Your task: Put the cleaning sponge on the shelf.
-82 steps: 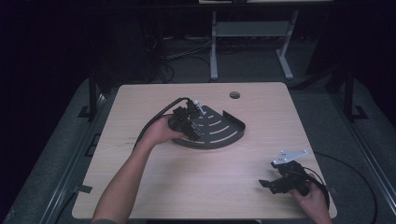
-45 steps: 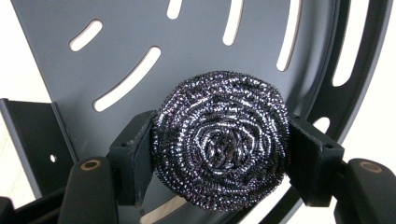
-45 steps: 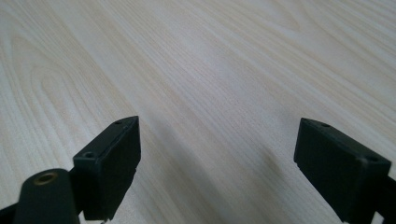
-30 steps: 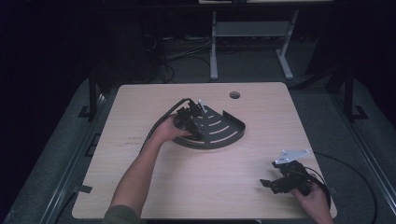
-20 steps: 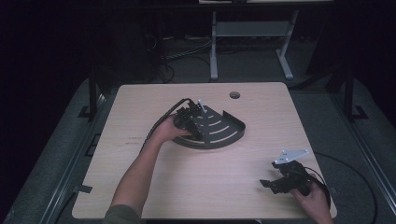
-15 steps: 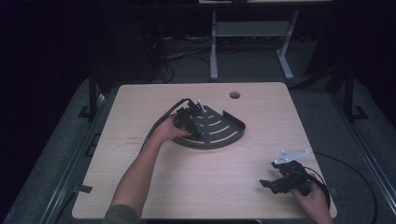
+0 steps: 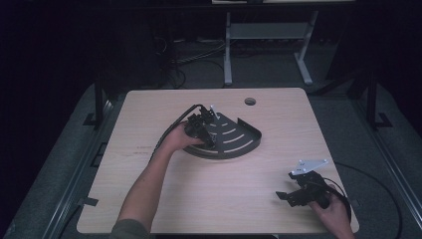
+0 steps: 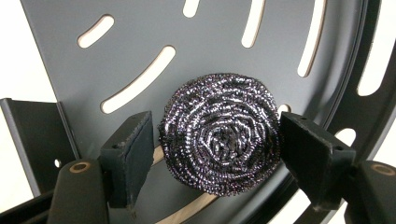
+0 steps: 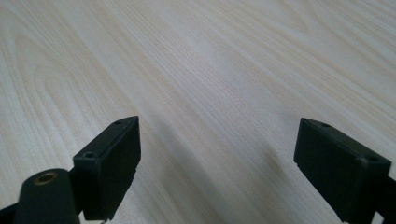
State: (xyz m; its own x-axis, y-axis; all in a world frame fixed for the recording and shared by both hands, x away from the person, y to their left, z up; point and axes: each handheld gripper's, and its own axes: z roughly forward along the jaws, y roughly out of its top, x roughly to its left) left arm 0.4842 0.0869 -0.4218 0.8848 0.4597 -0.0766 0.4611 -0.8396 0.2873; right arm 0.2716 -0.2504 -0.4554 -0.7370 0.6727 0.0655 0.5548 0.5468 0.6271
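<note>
Underneath, pale wood-grain table [image 7: 219, 199], dark room.

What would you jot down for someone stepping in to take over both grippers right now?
Left gripper: jaws open on either side of the steel wool scourer, right jaw at its edge, left jaw with a small gap; not clamped.
Scourer: lies on the dark slotted fan-shaped tray in the middle of the wooden table.
Right gripper: open, holds nothing, low over bare table near the right front corner.
Done: left gripper lined up around the scourer.
Left: probably close the jaws and lift it.
</note>
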